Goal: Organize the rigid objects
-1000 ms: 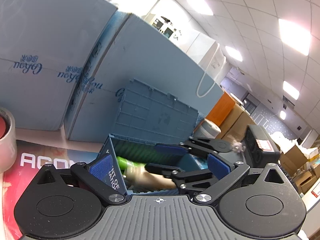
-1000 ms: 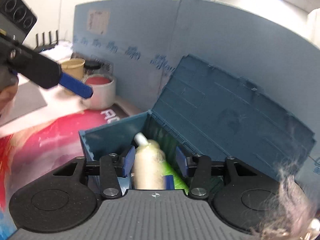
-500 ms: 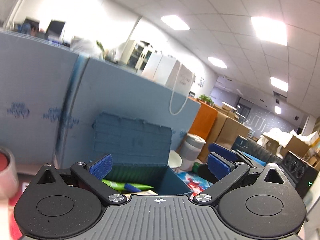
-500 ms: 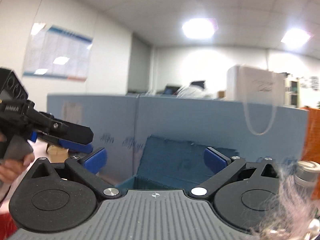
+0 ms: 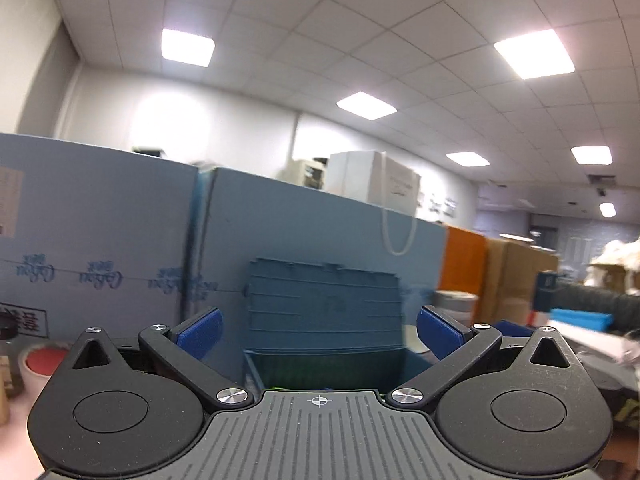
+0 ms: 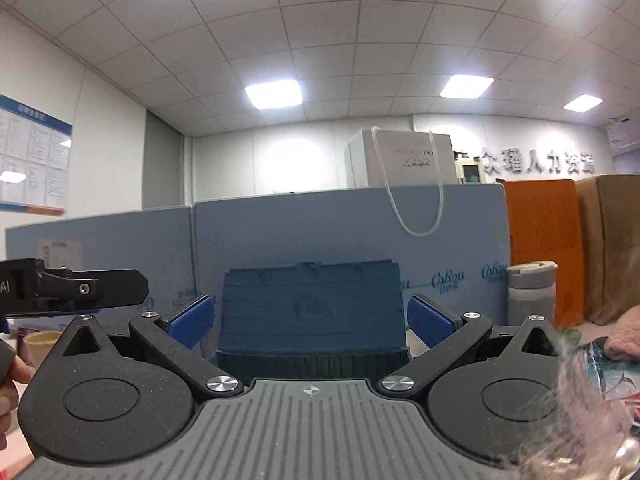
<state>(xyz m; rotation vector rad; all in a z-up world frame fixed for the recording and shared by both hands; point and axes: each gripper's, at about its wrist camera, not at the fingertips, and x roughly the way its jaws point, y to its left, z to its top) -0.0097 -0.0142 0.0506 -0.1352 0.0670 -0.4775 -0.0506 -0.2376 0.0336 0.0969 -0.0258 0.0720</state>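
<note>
Tools level, both empty: my right tool (image 6: 310, 322) and left tool (image 5: 318, 330) stand with jaws spread wide. Blue crate (image 6: 312, 312), lid raised, sits at 12 o'clock; I should tilt down before picking the next object.
</note>
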